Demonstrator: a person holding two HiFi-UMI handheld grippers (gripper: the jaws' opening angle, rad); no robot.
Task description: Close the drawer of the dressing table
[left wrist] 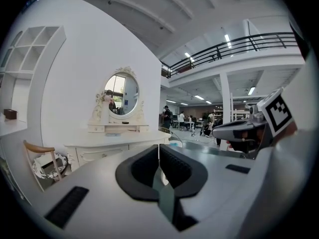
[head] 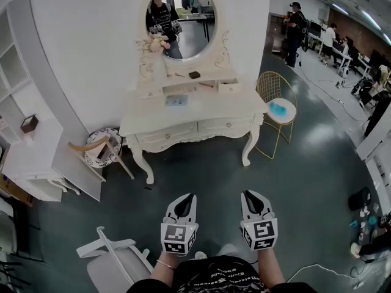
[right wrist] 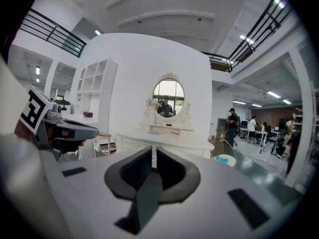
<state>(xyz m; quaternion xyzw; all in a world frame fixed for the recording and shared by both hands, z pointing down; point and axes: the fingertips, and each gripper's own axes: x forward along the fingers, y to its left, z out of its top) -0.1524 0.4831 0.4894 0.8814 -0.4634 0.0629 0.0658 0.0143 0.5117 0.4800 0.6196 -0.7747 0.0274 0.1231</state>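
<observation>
- Standing against a white wall, the table (head: 183, 116) fills the middle of the head view with its front toward the person.
- The drawer (head: 229, 86) is a small one at the right end of the table's raised back tier. It looks pulled forward past the tier's front.
- Two wide drawers (head: 168, 138) under the table's top look flush with its front.
- An oval mirror (head: 181, 20) rises from the table's back and reflects the person.
- Flowers (head: 157, 43) sit at the left end of the table's tier, and a small dark thing (head: 194, 74) lies on the tier near its middle.
- A flat pale-blue thing (head: 176, 101) lies near the middle of the table's top.
- The left gripper (head: 183, 198) hangs well in front of the table, apart from it and pointing toward it. Its jaws are closed to a hairline with nothing between them.
- The right gripper (head: 252, 194) is also well in front of the table and points at it. Its jaws stand a narrow slit apart and are empty, and the table shows through the slit.
- A gold wire chair (head: 276, 89) stands just right of the table, with something blue on its seat.
- A stool (head: 101, 150) with a wooden back stands just left of the table.
- White shelves (head: 18, 72) stand further left of the table.
- People (head: 295, 32) stand well off to the table's right.
</observation>
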